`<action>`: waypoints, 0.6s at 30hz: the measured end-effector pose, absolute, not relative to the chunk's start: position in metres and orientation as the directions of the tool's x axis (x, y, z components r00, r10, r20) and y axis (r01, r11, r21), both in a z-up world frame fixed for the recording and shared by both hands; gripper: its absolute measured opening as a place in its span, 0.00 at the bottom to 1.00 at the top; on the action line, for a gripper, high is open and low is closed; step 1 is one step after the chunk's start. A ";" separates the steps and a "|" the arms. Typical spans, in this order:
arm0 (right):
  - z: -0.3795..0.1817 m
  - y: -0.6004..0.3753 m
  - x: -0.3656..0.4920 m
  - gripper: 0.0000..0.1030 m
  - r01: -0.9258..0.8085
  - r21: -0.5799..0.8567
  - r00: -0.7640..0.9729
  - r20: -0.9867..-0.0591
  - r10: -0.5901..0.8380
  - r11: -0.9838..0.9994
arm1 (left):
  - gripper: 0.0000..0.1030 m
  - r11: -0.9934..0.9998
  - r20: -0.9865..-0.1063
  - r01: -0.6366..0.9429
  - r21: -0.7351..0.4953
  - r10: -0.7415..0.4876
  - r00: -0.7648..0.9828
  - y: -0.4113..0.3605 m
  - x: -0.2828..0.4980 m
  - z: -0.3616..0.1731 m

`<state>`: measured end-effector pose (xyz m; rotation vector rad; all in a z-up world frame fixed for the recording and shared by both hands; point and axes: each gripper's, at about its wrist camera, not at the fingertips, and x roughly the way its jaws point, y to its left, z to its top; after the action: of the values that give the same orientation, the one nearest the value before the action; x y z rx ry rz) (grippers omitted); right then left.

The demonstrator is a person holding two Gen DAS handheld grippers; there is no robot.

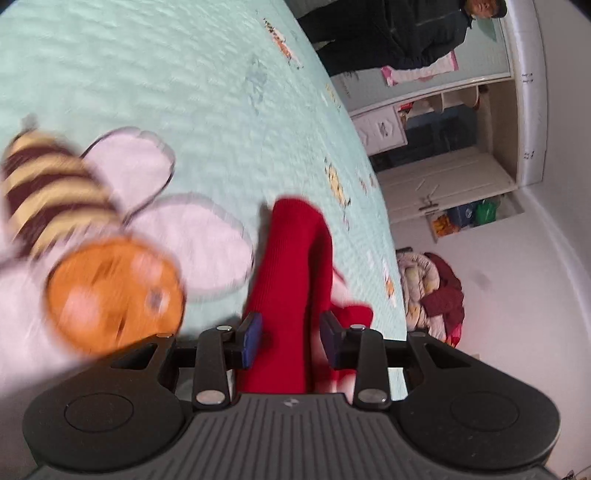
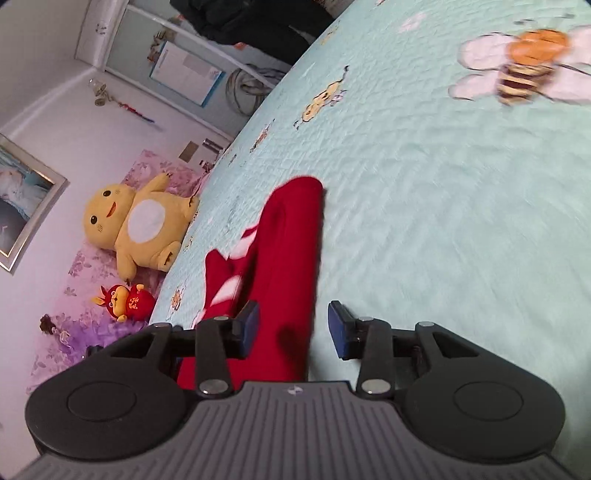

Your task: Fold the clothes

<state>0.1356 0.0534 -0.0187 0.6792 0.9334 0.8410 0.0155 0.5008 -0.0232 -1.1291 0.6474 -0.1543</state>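
Closest in the left wrist view, the left gripper (image 1: 290, 338) has its blue-padded fingers (image 1: 251, 338) set a moderate way apart, with the red garment (image 1: 284, 280) running up between them. The left pad looks to graze the cloth's edge, but the right pad stands clear of it, so nothing is clamped.

In the right wrist view the right gripper (image 2: 293, 328) is much the same: its fingers (image 2: 341, 328) are parted, the left pad at the cloth's edge and the right pad well clear over bare bedspread. The red garment (image 2: 284, 266) lies between them as a long folded strip, stretching away across the bed, with a few white markings showing along its left side.

The cloth rests on a pale green quilted bedspread (image 2: 424, 184) printed with small cartoon figures. Beyond it on the spread is a large bee design (image 1: 92, 236), blurred in both views.

Farther off, past the bed's edge, a yellow plush toy (image 2: 136, 225) and a small red plush toy (image 2: 125, 301) sit on a flowered cover. In the left view a person in dark clothes (image 1: 388, 33) stands beside the bed, with a heap of bedding (image 1: 432, 291) near the wall.
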 end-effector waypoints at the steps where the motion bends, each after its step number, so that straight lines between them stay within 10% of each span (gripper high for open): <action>1: -0.020 0.061 0.145 0.40 -0.324 0.800 0.324 -0.408 0.854 0.505 | 0.36 0.443 -0.396 -0.193 -0.875 -0.431 0.811 0.503 0.023 -0.024; 14: -0.028 0.106 0.207 0.39 -0.384 0.833 0.217 -0.339 0.915 0.399 | 0.37 0.440 -0.354 -0.128 -0.889 -0.482 0.801 0.512 0.069 -0.029; 18: -0.022 0.118 0.203 0.20 -0.421 0.767 0.245 -0.418 0.875 0.484 | 0.15 0.566 -0.439 -0.154 -0.810 -0.411 0.799 0.499 0.066 -0.012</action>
<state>0.2035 0.1181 -0.0218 0.5731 0.9498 0.9536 0.0659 0.4991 -0.0118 -0.9749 0.6525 -0.1638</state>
